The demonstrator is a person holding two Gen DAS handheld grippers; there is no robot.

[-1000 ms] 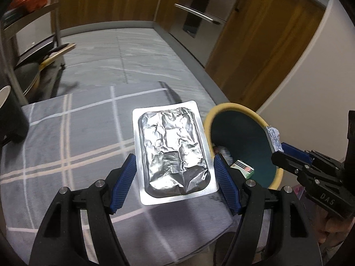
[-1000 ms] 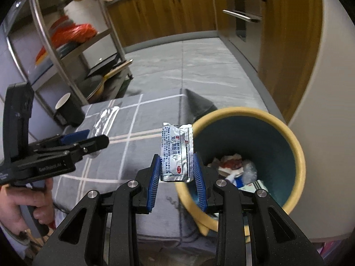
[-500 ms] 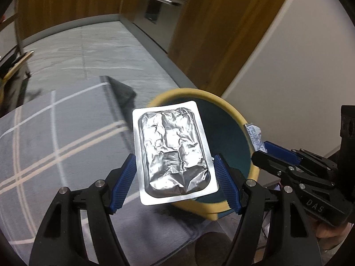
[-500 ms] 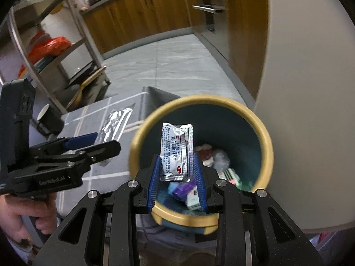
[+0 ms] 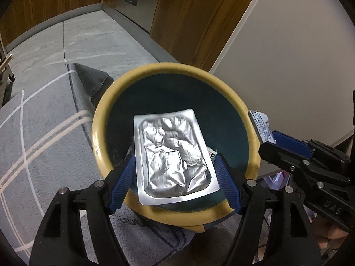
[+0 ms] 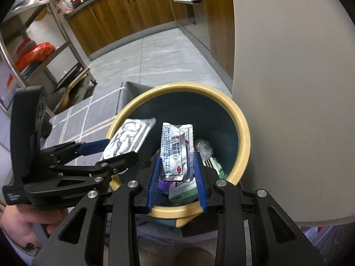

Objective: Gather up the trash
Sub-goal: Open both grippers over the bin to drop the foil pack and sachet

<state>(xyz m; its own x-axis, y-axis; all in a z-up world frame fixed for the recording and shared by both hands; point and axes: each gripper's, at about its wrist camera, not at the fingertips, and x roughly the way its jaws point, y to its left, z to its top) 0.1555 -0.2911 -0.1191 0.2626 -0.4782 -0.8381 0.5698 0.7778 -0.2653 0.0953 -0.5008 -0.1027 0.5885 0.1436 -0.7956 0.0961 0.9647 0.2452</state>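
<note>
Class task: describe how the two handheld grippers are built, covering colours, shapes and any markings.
Both the left gripper and right gripper have matte black, angular linkage arms with cut-outs and silver pivot screws. Their fingers carry ribbed blue pads. Embossed lettering marks the black bodies. No cables or sleeves show.

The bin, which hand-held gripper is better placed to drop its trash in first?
Probably right. The right hand-held gripper holds its sachet over the middle of the bin. The left hand-held gripper holds its foil pack nearer the rim.

Right gripper (image 6: pixel 176 173) clamps a printed sachet (image 6: pixel 176 151) above the yellow-rimmed bin (image 6: pixel 243 128), left gripper (image 6: pixel 115 153) alongside with a foil pack (image 6: pixel 128 138)
</note>
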